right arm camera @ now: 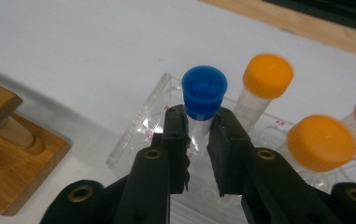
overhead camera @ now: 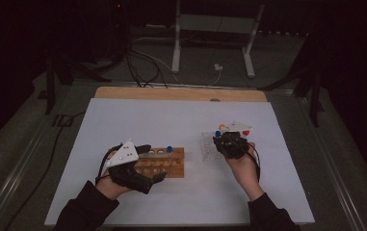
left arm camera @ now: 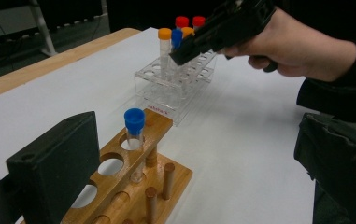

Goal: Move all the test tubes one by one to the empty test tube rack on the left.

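While clamped on the blue-capped tube [right arm camera: 202, 100] just under its cap, right gripper [right arm camera: 198, 140] over the clear rack [right arm camera: 138, 128] at right. Pick-up step: next, a straight lift, clear of the orange-capped tubes [right arm camera: 267, 77]. Left gripper [overhead camera: 159, 166] gaping wide by the wooden rack [overhead camera: 174, 166] at left.

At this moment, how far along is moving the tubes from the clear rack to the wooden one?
Done: one blue-capped tube stands in the wooden rack. In hand: the right gripper is shut on a second blue-capped tube, still in the clear rack. Left: two orange-capped tubes and two red-capped ones wait there. The left gripper sits by the wooden rack.
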`<action>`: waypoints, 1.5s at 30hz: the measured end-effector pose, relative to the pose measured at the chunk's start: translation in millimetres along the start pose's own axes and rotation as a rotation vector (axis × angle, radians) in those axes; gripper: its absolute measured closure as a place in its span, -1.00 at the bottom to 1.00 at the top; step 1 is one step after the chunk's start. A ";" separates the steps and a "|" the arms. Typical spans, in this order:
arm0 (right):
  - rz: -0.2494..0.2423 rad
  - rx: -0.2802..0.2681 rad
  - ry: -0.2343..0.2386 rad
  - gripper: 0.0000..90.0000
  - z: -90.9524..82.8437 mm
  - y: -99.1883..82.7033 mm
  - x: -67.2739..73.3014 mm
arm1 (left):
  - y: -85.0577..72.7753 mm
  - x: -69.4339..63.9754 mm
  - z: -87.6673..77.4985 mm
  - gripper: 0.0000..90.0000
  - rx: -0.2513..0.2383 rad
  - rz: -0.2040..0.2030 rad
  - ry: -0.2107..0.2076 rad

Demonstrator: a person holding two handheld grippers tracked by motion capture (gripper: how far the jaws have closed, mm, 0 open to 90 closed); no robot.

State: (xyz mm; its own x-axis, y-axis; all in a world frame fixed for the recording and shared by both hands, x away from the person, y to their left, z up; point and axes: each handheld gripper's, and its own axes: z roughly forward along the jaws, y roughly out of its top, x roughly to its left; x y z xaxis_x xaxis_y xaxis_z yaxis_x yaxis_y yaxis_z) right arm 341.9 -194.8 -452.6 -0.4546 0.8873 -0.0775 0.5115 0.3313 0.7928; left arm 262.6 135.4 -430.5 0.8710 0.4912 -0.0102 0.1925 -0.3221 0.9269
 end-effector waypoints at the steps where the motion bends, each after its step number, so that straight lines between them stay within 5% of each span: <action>1: -0.002 -0.007 0.000 0.72 -2.4 1.2 -0.1 | 0.7 -0.2 -0.1 -0.97 -0.001 0.000 0.001; 18: -0.071 -0.098 0.022 0.72 -48.8 21.1 8.5 | 14.0 -4.9 -0.7 -0.97 -0.002 0.013 -0.036; 30: -0.132 -0.112 0.159 0.72 -73.7 10.9 36.1 | 25.9 -14.6 9.1 -0.97 -0.011 0.035 -0.084; 45: -0.188 -0.063 0.274 0.72 -75.4 -17.4 62.2 | 37.6 -28.2 28.7 -0.95 -0.016 0.055 -0.159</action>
State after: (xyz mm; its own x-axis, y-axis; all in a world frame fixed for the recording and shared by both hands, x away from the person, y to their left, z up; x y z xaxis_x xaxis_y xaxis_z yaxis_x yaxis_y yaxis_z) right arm 249.7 -169.6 -425.6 -0.7201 0.6906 -0.0678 0.3577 0.4532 0.8165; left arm 258.3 86.2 -406.1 0.9408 0.3385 -0.0174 0.1366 -0.3317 0.9334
